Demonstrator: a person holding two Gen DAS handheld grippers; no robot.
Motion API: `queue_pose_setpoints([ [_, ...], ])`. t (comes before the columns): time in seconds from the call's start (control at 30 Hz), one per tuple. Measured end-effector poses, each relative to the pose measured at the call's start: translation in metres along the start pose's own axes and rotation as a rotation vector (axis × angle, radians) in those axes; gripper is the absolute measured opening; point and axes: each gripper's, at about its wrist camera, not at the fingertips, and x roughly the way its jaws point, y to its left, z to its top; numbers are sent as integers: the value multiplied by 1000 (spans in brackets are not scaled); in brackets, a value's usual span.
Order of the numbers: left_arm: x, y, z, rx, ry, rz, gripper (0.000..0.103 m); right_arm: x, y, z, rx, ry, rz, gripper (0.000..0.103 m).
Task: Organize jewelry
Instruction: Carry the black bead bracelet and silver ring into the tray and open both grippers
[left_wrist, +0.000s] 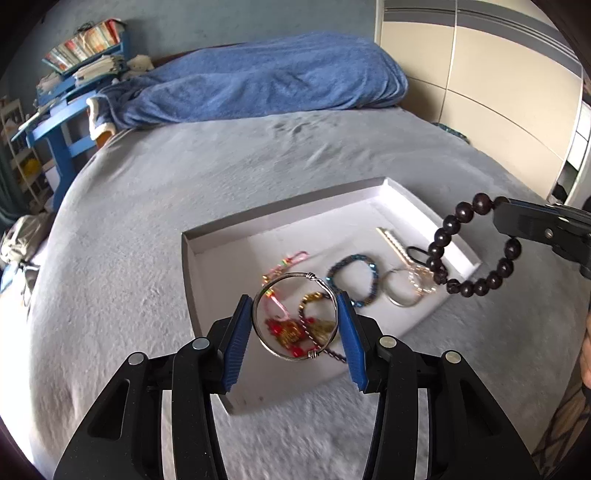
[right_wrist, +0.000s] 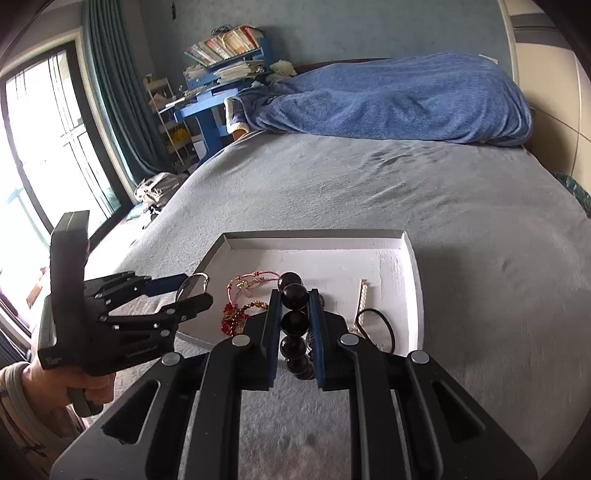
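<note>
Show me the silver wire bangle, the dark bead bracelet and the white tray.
silver wire bangle (left_wrist: 258, 325), left wrist view, its left rim.
dark bead bracelet (right_wrist: 294, 295), right wrist view, a bead between the fingers.
white tray (left_wrist: 280, 214), left wrist view, its far wall.

Left gripper (left_wrist: 295, 325): matt black plastic arms, ribbed blue pads, bright metal pivot pins. Between its pads, a polished silver wire bangle (left_wrist: 295, 315). Right gripper (right_wrist: 293, 325): same build, pads on a glossy dark bead bracelet (right_wrist: 294, 321), looks like lacquered wood. Below both, a matt white card tray (left_wrist: 221, 236) on a grey, soft-napped cloth bedcover (left_wrist: 147, 206). Far beyond, a fleecy blue blanket (left_wrist: 266, 81).
</note>
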Motion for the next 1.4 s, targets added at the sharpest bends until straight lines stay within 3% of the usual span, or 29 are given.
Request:
queue_pose_setpoints([
  [0.43,41,6,8,-2,58,21,48,62,4,11,-25,91,-2,14],
  [0.6,55,5,6,4,85,26,48,88,-15,6,1,146,-60,14],
  [1.07,71,-3,-4,5,141,12,48,106,-41,-8,13,208,-161,15],
  [1.2,70,-5,-6,13,140,19,60,104,-42,-9,15,207,-163,16],
  [1.27,68,-6,-7,17,136,16,60,99,-43,-8,18,194,-163,16],
  [1.33,65,-6,-7,16,133,15,64,93,-44,-5,26,175,-161,19],
  [1.4,62,-6,-7,14,117,21,75,88,-46,-2,36,157,-159,27],
])
